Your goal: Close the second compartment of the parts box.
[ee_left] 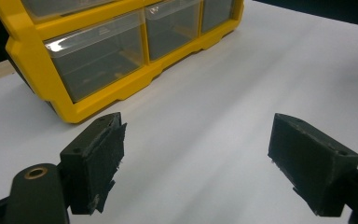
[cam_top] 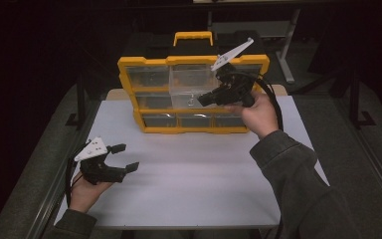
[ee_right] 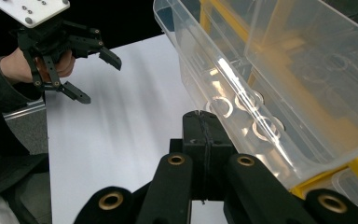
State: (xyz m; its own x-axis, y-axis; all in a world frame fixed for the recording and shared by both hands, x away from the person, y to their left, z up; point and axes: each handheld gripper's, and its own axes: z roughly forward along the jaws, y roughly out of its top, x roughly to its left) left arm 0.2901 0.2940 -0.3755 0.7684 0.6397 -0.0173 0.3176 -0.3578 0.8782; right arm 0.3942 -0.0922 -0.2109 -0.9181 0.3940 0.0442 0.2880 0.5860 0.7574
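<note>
1. My right gripper (cam_top: 205,98) sits at the middle of the yellow organizer (cam_top: 129,84), which stands upright at the 12 o'clock end of the white table (cam_top: 204,184). Its jaws are pressed fully together. In the right gripper view the tips meet at the front lip of the clear drawer (ee_right: 279,93), but I cannot tell whether they pinch that lip or merely touch it.
2. My left gripper (cam_top: 123,157) rests near 8 o'clock, jaws spread wide with nothing between them, well apart from the organizer.
3. The drawer is partly out of its middle slot. Its long axis seems to run from the cabinet toward me, open top up, front lip pointing to 6 o'clock.
4. Small metal rings (ee_right: 242,105) lie loose on the drawer floor.
5. Risk, as I judge it: the closed tips slip off the slick lip, or a downward pull tilts the drawer and spills the rings.
6. Nothing braces the organizer, so a hard tug could drag or tip it.
</note>
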